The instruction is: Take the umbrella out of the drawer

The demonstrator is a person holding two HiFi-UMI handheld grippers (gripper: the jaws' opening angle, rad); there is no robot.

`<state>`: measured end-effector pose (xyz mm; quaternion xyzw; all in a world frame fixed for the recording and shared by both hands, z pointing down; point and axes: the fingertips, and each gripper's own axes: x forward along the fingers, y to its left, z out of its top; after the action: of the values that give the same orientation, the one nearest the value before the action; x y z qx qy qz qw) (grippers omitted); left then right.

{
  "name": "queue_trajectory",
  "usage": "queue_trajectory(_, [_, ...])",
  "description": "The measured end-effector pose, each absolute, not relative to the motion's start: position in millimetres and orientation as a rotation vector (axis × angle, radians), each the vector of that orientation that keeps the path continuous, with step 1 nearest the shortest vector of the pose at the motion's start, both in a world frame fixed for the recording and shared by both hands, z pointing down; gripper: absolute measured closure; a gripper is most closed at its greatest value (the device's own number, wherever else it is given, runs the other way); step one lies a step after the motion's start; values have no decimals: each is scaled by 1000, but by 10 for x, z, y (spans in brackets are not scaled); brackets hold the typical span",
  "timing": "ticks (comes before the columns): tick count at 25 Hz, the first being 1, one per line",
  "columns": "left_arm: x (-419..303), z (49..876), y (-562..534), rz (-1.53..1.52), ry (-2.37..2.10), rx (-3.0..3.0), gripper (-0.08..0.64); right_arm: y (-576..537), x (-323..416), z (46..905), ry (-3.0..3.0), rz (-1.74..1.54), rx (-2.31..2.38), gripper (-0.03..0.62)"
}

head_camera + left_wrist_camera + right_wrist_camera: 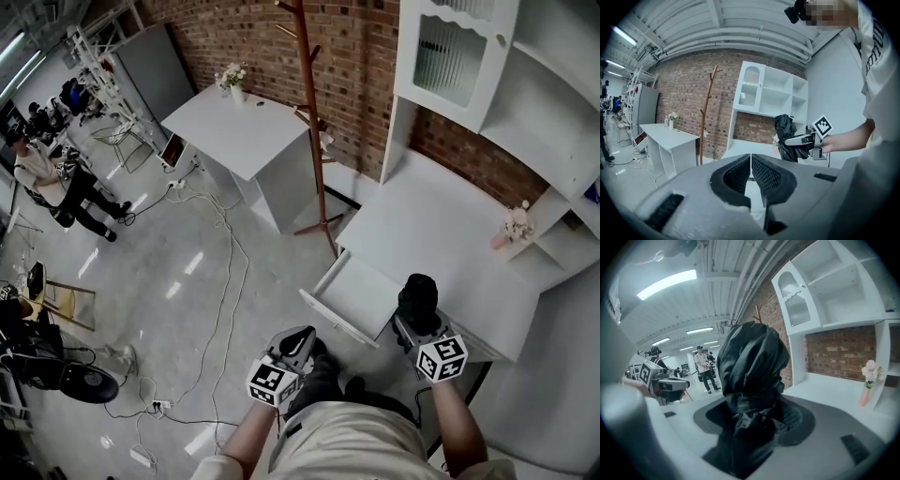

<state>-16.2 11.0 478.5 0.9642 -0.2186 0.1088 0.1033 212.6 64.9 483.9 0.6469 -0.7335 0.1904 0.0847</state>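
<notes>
— Item one, umbrella [750, 366]: where?
— Black, folded, pinched in my right tool [418, 302], held over the white surface [450, 234], out of the open drawer [354, 298]
— Item two, my left tool [750, 161]?
— Pressed together, nothing in it

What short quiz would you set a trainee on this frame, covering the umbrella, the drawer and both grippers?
1. True or false: the black umbrella lies inside the drawer.
2. The left gripper has its jaws: A) together, nothing between them; B) clamped on the umbrella; C) clamped on the drawer front.
3. Fill in: the drawer stands ____.
Key: 1 false, the right gripper holds it up, out of the drawer; 2 A; 3 open.
</notes>
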Motion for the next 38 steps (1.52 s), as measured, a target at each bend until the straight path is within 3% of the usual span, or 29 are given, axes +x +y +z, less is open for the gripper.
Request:
queue_trajectory(14, [-519,4342,387,263,-740,2832,534,984,2092,4373,-2258,499,1950,316])
queue_trajectory(38, [-1382,3697,-416,134,-789,2893,534,1065,1966,3469,-2159,297,2332,316])
